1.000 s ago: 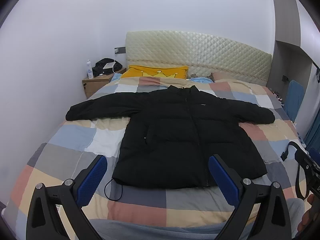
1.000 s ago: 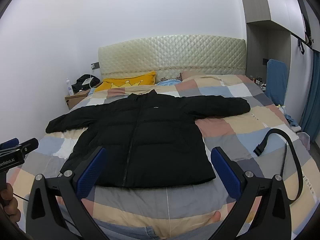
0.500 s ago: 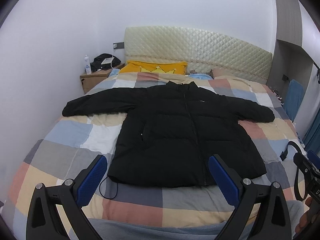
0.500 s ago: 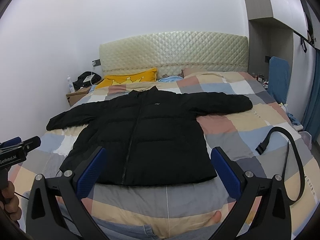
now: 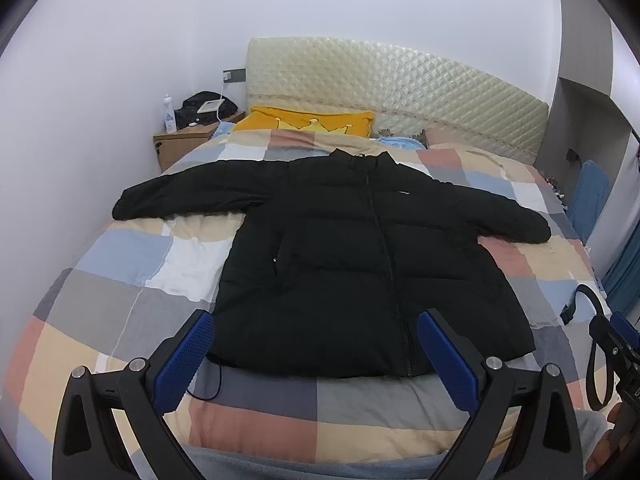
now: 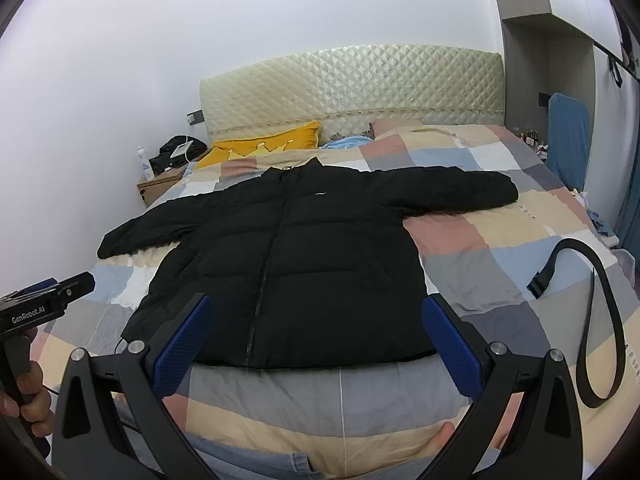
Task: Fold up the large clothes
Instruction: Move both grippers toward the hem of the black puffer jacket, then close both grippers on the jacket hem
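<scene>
a bed (image 5: pixel 120 280) with a checked quilt (image 6: pixel 500 248) in blue, grey, peach and cream fills both views, backed by a cream quilted headboard (image 5: pixel 392 80). a black puffer jacket (image 5: pixel 360 264) lies flat on the quilt, front up and zipped, collar toward the headboard, hem toward the cameras, both sleeves spread straight out to the sides. a yellow pillow (image 5: pixel 312 122) with a crown pattern leans against the headboard beyond the collar. a wooden nightstand (image 5: pixel 180 144) stands beside the bed at the wall, carrying a dark bundle and a white bottle (image 5: pixel 169 114). a black strap (image 6: pixel 600 320) loops on the quilt well apart from the jacket, on the right. a thin black cord (image 5: pixel 212 380) curls just beside the hem's left corner. the left tongs (image 5: pixel 316 360) hover above the foot of the bed, spread wide and holding nothing; the right tongs (image 6: pixel 316 348) likewise stand wide and empty. a hand (image 6: pixel 28 396) grips the left handle.
</scene>
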Tool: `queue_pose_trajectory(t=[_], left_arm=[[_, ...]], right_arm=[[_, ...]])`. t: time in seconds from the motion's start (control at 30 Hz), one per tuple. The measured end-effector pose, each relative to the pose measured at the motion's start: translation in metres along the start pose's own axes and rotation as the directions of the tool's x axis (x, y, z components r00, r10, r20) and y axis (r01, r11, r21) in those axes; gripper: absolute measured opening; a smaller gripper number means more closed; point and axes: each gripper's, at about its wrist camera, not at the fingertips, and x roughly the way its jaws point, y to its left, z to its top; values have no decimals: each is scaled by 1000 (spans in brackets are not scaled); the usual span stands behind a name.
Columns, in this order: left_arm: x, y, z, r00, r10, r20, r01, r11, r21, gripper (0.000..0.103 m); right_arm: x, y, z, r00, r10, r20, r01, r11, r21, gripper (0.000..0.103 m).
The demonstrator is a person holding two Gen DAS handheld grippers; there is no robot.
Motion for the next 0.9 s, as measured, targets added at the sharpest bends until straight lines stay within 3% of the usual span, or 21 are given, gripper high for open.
queue_pose_trajectory(t=[0.13,0.33,0.4,0.57,0.63,0.73,0.8,0.9], left_arm=[[11,15,1,997,-67,-24,67,997,-31,102],[47,54,10,996,57,-71,-57,998,13,102],[60,78,17,992,91,-88,-93,995,-22,102],[109,138,30,984,-34,-175,2,984,-180,102],[148,158,33,960,-105,-261,50,977,-209,102],[192,181,32,931,-114,-346,32,972,-234,102],[221,194,29,908,-139,-395,27,961,-275,101],[247,196,18,880,-182,-438,55,956,-287,99]], right_arm=[[7,-11,2,999,35,-30,-35,999,-14,103],[12,-50,12,997,53,-48,-52,998,26,103],[13,-68,21,999,36,-33,-35,999,38,103],[45,-106,35,996,15,-91,-13,1000,24,103],[66,-121,36,989,31,-147,-27,999,29,103],[99,-140,28,966,65,-250,-55,997,47,101],[126,-152,18,944,77,-320,-62,996,56,88],[165,-176,-1,906,129,-404,-75,986,148,81]])
